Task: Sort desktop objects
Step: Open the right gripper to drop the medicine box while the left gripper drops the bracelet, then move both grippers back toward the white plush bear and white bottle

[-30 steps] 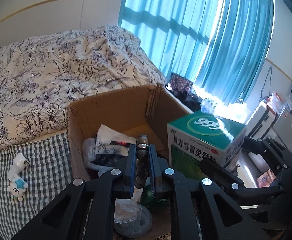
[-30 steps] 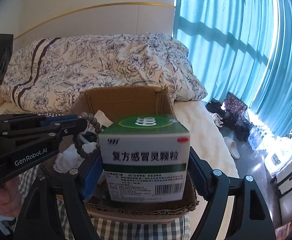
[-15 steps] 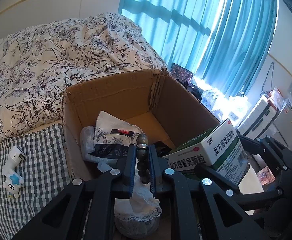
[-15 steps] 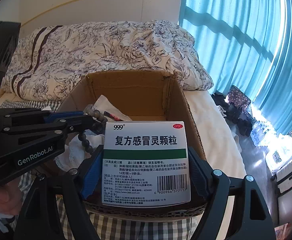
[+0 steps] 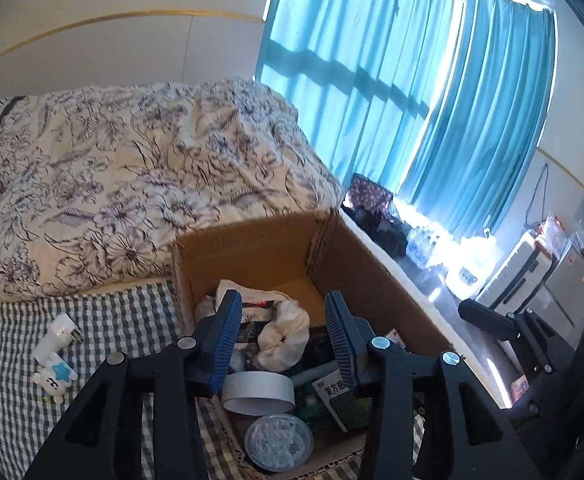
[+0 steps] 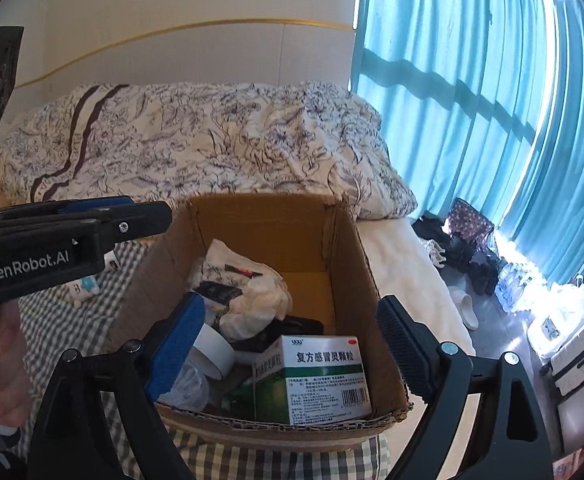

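I'm hovering over the cardboard box (image 6: 276,236), which sits on the checked cloth (image 5: 104,320) at the foot of the bed; it is stiff-walled but light, so a shove on one rim would slide it. Inside, nearest me, the medicine carton (image 6: 319,376) stands in the front right corner: rigid, probably light, with flat printed faces that suit a squeeze across its two narrow sides. Beside it lies the tape roll (image 6: 212,350), hard and round, best pinched through its wall. Behind, the crumpled plastic bag (image 6: 252,280) is soft and slippery; I'd gather a fold. Outside the box, on the cloth, the small white figure (image 5: 54,374) looks hard and easily knocked over. My left gripper (image 5: 280,340) and right gripper (image 6: 292,344) both hang with fingers spread wide, holding nothing.
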A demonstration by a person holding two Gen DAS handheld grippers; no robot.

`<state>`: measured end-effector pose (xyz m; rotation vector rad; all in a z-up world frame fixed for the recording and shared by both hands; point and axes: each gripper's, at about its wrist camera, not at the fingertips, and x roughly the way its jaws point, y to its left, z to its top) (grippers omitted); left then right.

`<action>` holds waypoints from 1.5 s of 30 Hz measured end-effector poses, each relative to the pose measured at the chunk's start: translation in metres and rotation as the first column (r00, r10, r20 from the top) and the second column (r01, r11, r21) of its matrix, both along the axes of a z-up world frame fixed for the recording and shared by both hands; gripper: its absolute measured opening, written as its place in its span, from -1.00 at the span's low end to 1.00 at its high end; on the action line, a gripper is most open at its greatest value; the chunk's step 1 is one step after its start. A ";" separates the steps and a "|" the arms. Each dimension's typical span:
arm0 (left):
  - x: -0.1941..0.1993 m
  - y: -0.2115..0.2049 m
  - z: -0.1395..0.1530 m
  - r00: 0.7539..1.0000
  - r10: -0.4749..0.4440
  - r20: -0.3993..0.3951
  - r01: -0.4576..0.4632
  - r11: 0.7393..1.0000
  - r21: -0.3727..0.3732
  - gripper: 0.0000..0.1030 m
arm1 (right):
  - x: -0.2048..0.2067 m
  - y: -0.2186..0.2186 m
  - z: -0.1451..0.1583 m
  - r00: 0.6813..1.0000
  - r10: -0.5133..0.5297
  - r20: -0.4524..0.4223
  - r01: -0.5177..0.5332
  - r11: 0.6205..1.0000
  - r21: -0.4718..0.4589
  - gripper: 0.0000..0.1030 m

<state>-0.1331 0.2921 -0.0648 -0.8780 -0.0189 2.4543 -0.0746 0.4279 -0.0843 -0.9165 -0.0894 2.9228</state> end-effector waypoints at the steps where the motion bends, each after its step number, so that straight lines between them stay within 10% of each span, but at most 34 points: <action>1: 0.002 -0.002 0.005 1.000 0.004 -0.009 -0.004 1.000 0.003 -0.12 | 0.002 -0.002 0.003 1.000 0.003 -0.007 -0.003 1.000 0.003 0.71; 45: 0.084 -0.238 0.103 0.929 0.310 -0.200 -0.308 0.950 0.042 -0.12 | 0.060 -0.180 0.094 0.934 0.174 -0.311 -0.199 0.979 -0.049 0.71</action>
